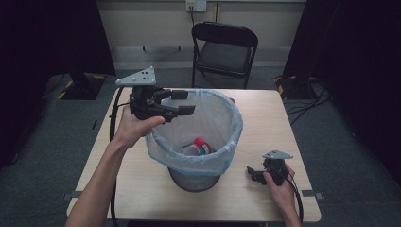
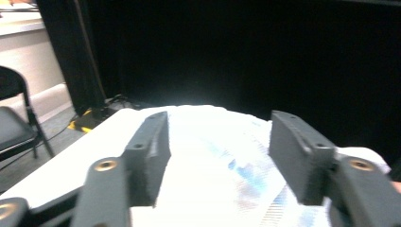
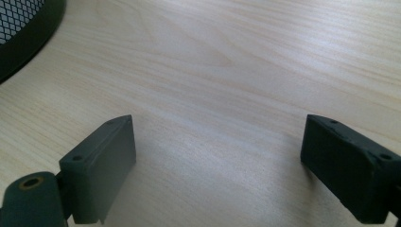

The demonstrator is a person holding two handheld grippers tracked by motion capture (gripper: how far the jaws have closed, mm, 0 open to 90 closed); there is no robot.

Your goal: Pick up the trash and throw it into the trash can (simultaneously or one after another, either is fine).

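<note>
The left gripper (image 1: 182,101) hangs in the air right at the near-left rim of the bin (image 1: 196,177), jaws pointing across the opening, and those jaws stand apart with nothing between them. In the left gripper view the two black jaws frame the pale, washed-out liner below, a clear gap between them. The left hand (image 1: 132,125) grips the tool from underneath, with its grey three-cornered plate on top and a black cable trailing down off the worktop's (image 1: 142,189) left side.

The bin sits in the middle of the worktop: a dark mesh basket lined with a pale blue plastic bag (image 1: 227,116) whose edge is folded over the rim. Down inside lies a clear bottle (image 1: 196,149) with a red cap, resting on its side at the bottom of the bag.

Over on the right, the right gripper (image 1: 253,172) rests low on the worktop, near the bin's base but apart from it, held by the right hand (image 1: 279,182). Its jaws are spread wide, and the right gripper view shows only bare pale wood between them, with the bin's dark mesh wall (image 3: 19,33) in the top-left corner.

Beyond the worktop stands a black folding chair (image 1: 224,52) against the far wall.
</note>
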